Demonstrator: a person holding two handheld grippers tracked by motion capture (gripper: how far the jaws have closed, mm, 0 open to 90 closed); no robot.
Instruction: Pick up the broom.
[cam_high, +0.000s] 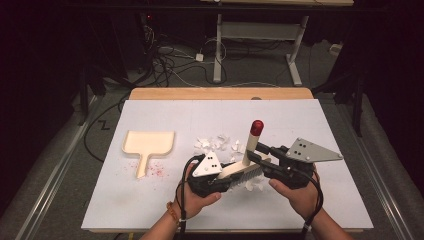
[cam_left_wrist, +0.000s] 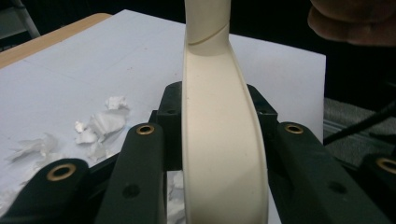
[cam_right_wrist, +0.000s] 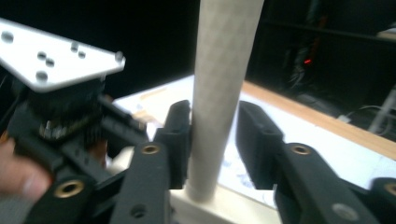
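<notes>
Both hand-held grippers on my brush (cam_high: 243, 170) near desk (cam_high: 150, 200) centre: left hand-held gripper (cam_left_wrist: 219, 140) clamped on its head, right hand-held gripper (cam_right_wrist: 212, 140) slack around handle; scraps (cam_high: 217, 144) unswept, dustpan (cam_high: 148, 145) empty far-left, so barely started.

The brush (cam_high: 245, 167) looked of smooth matt cream plastic, its handle tip (cam_high: 257, 127) glossy red. The jaws were matt black plastic. Crumpled white paper scraps (cam_high: 217, 144) lay on the matt white tabletop (cam_high: 150, 110).
</notes>
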